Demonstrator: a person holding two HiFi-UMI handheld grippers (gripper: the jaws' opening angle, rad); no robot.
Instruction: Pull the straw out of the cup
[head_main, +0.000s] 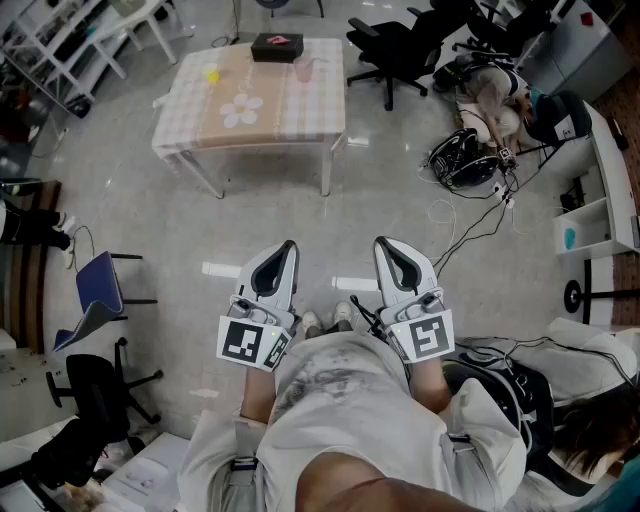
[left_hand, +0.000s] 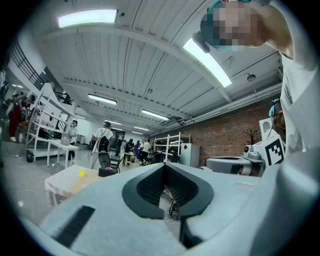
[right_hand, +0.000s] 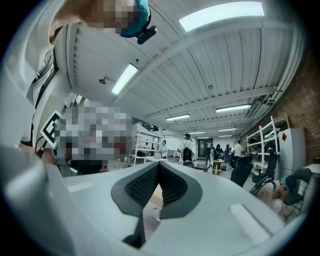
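A small table (head_main: 190, 130) with a checked cloth stands far ahead across the floor. On its far side I see a pale pink cup (head_main: 305, 70); a straw is too small to make out. I hold both grippers level at waist height, far from the table. My left gripper (head_main: 287, 248) is shut with nothing in it, its tips meeting in the left gripper view (left_hand: 164, 166). My right gripper (head_main: 384, 244) is also shut and empty, its pads touching in the right gripper view (right_hand: 158, 165). The left gripper view shows the table (left_hand: 62, 184) low on the left.
A black box (head_main: 277, 46) and a small yellow thing (head_main: 211, 74) lie on the table. Black office chairs (head_main: 400, 50) and a tangle of cables (head_main: 465, 158) lie at the right rear. A blue chair (head_main: 98, 287) stands at left. People stand far off (left_hand: 102, 137).
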